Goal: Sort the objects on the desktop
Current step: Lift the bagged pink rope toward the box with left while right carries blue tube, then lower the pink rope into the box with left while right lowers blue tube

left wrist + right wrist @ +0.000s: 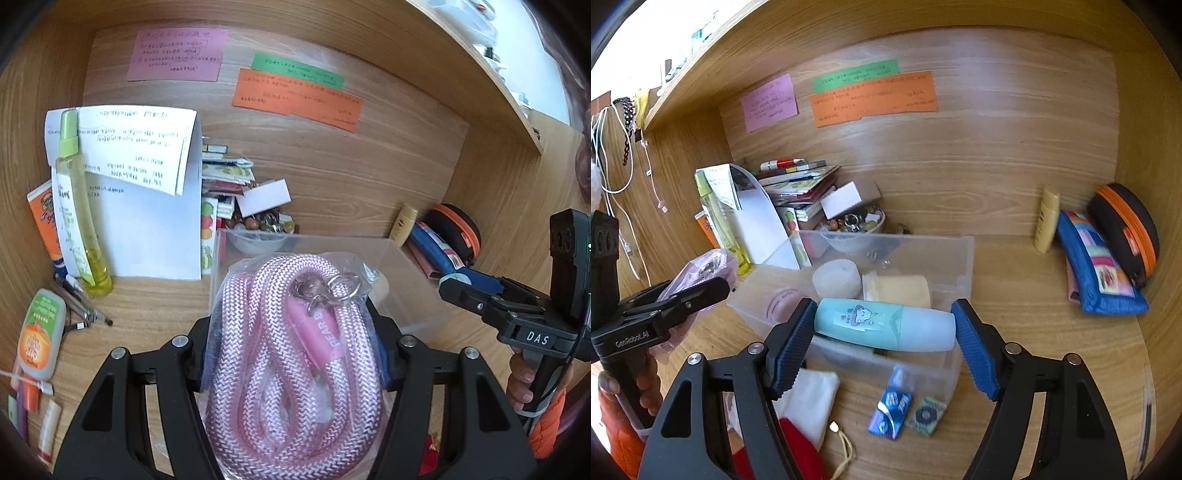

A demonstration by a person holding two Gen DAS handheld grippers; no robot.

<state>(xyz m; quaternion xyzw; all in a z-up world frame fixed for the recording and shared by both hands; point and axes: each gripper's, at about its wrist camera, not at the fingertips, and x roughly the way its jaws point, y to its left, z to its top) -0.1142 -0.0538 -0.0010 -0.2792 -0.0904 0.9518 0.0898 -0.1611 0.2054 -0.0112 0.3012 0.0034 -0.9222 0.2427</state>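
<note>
My left gripper (293,347) is shut on a bagged pink rope lanyard (295,354) and holds it in front of the clear plastic box (402,258). In the right wrist view the left gripper (701,291) sits left of the box (960,258) with the pink bag (701,269) in its jaws. My right gripper (884,336) is shut on a mint-green bottle (882,325) held crosswise above the box's near edge. The box holds a white tape roll (836,278) and a yellow roll (897,291). The right gripper also shows in the left wrist view (461,290).
On the wooden desk: a yellow-green spray bottle (79,218), papers (147,192), stacked books (798,184), a bowl of trinkets (857,221), a blue pouch (1097,266), a black-orange case (1126,229), a small yellow bottle (1047,218), and small packets (890,410) and a white cloth (809,395) in front.
</note>
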